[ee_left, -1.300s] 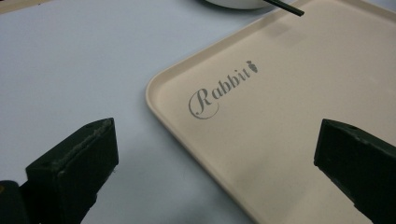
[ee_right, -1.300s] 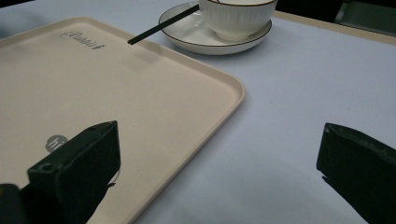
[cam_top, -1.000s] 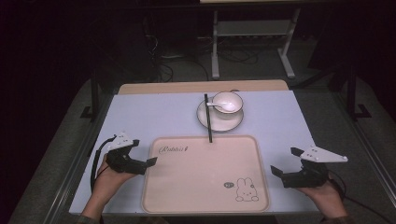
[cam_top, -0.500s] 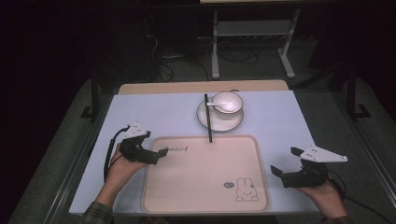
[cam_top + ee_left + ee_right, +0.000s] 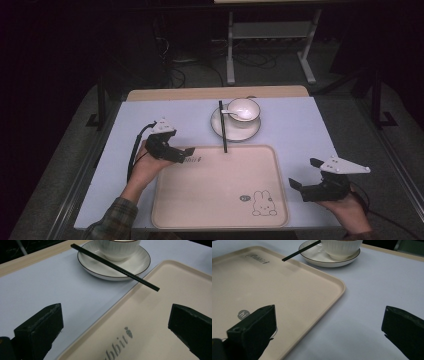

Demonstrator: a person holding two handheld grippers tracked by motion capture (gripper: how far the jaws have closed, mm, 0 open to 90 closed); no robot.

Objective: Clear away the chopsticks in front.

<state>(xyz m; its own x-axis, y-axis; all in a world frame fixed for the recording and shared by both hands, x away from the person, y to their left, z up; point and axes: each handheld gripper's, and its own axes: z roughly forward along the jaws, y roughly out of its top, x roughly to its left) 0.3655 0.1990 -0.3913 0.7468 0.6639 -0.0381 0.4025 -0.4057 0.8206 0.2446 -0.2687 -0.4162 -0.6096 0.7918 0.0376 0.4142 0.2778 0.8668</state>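
Observation:
A beige tray (image 5: pixel 215 190) with a rabbit print lies at the table's near middle. Behind it a white bowl (image 5: pixel 243 111) holding a spoon (image 5: pixel 231 114) stands on a saucer (image 5: pixel 252 131). A black chopstick (image 5: pixel 222 127) rests across the saucer, its tip over the tray's far rim. My left gripper (image 5: pixel 187 155) hovers open at the tray's far-left corner, one jaw over the tray (image 5: pixel 155 322), pointing at the chopstick (image 5: pixel 115 266). My right gripper (image 5: pixel 302 172) is open beside the tray's right edge (image 5: pixel 274 290), with nothing between its jaws.
The table has a light blue mat (image 5: pixel 300 125) and a wooden strip along its far edge (image 5: pixel 215 93). A metal stand (image 5: pixel 270 45) and cables sit on the dark floor behind. Bare mat lies to the left and right of the saucer.
My left gripper has moved forward and to the right, from the mat left of the tray to the tray's far-left corner. The right gripper has stayed put.

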